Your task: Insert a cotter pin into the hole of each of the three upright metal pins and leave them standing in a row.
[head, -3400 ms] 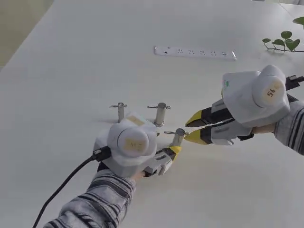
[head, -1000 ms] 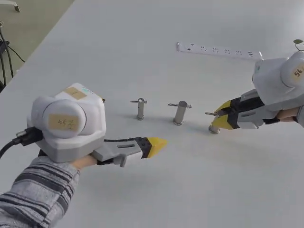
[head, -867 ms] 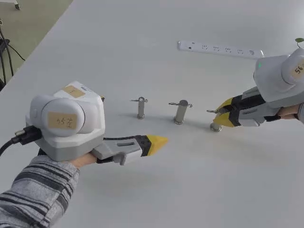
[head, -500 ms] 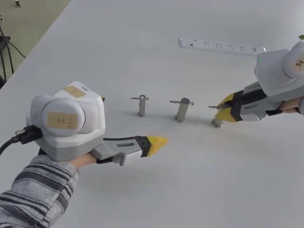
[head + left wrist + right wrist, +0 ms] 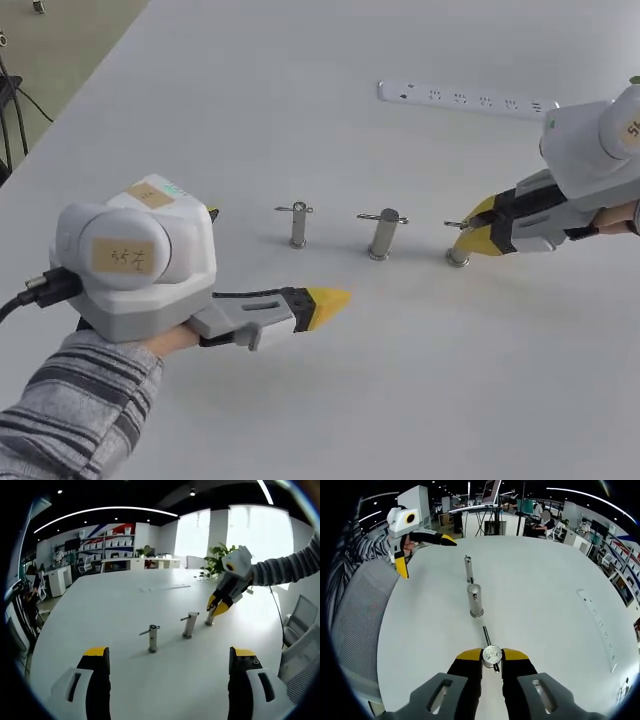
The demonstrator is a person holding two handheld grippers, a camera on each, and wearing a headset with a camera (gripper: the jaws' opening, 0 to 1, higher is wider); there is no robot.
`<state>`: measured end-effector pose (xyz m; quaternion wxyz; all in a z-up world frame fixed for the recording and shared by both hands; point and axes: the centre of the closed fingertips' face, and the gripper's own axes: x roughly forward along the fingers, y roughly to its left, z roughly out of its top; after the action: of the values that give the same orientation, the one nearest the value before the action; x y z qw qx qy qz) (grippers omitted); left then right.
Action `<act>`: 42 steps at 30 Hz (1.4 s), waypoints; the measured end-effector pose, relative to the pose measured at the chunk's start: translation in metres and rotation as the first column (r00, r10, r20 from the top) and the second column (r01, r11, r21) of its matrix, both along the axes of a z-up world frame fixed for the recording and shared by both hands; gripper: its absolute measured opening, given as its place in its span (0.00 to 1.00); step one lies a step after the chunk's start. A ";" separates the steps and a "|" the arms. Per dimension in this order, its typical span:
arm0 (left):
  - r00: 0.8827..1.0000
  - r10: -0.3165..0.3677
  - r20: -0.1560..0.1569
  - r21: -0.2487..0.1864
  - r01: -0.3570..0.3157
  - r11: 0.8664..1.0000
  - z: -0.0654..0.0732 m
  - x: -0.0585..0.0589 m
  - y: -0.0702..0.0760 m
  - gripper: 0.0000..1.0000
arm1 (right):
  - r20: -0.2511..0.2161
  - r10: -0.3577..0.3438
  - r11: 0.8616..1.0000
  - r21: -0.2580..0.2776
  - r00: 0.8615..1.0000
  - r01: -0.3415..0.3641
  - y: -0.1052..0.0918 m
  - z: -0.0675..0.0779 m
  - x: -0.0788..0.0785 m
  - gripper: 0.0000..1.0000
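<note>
Three upright metal pins stand in a row on the white table, each with a cotter pin through its top: the left pin (image 5: 298, 226) (image 5: 152, 639), the middle pin (image 5: 382, 235) (image 5: 189, 625) (image 5: 475, 599) and the right pin (image 5: 459, 256) (image 5: 492, 654). My right gripper (image 5: 478, 228) (image 5: 492, 656) is shut on the right pin's head, its yellow jaws pressed against both sides. My left gripper (image 5: 325, 300) (image 5: 169, 655) hovers open in front of the row, well short of the left pin, holding nothing.
A white power strip (image 5: 465, 100) (image 5: 597, 620) lies at the back of the table. Bare tabletop (image 5: 400, 380) stretches in front of the pins. The table's left edge (image 5: 60, 110) drops to the floor. A cable (image 5: 25, 290) trails from the left gripper.
The left gripper let go of the third pin and drew back to the left, open. The right gripper closed on that pin and carried it right, into line with the others.
</note>
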<state>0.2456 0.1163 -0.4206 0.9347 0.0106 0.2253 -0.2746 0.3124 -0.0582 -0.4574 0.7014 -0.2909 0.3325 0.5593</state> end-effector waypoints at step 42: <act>1.000 0.021 0.001 -0.017 -0.021 1.000 0.018 -0.009 0.001 0.98 | -0.055 -0.383 0.890 0.247 0.922 0.385 -0.007 0.064 -0.035 0.56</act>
<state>0.2366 0.1174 -0.4029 0.9377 0.0003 0.2226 -0.2669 0.2778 -0.0650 -0.3936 0.8285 -0.1263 0.3111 0.4482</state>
